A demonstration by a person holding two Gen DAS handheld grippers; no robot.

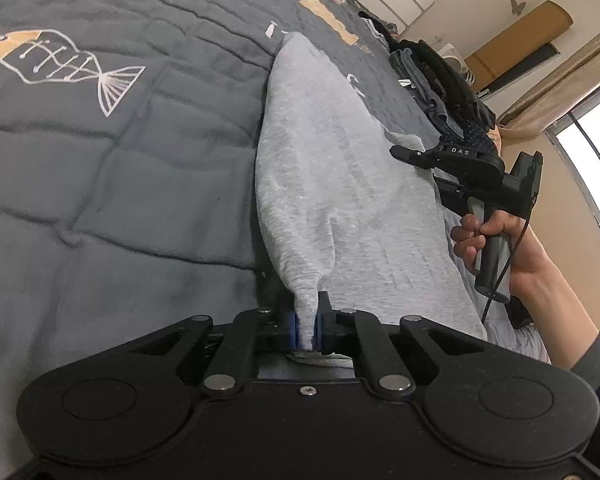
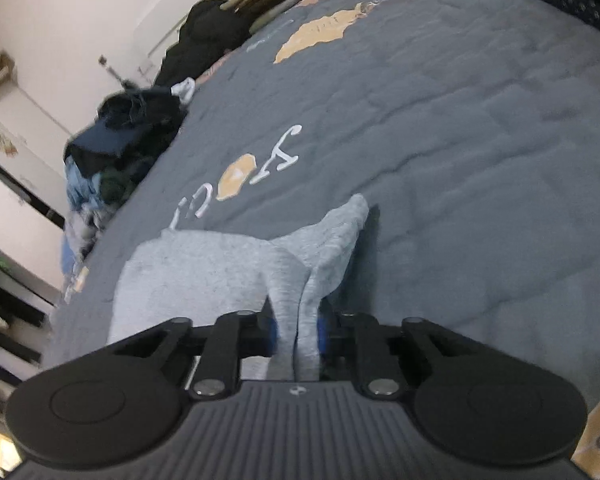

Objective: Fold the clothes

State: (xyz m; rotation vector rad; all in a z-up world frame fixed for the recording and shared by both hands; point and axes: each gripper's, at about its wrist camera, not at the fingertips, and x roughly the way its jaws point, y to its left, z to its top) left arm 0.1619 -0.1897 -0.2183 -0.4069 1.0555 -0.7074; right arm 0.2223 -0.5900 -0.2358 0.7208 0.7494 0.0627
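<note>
A light grey garment [image 1: 324, 168] lies stretched along a dark grey quilt [image 1: 120, 152] on a bed. My left gripper [image 1: 307, 330] is shut on a bunched corner of it at the near end. In the left wrist view my right gripper [image 1: 408, 153] reaches the garment's right edge, held by a person's hand [image 1: 496, 240]. In the right wrist view that gripper [image 2: 298, 334] is shut on a fold of the grey garment [image 2: 204, 276], blue pads pressing both sides. The cloth's far tip [image 2: 354, 210] points away over the quilt [image 2: 460, 140].
A pile of dark clothes [image 1: 440, 80] sits on the bed's far right side. Another heap of dark and blue clothes [image 2: 116, 152] lies at the bed's left edge near a white wall. A window [image 1: 596, 160] and curtain are at the right.
</note>
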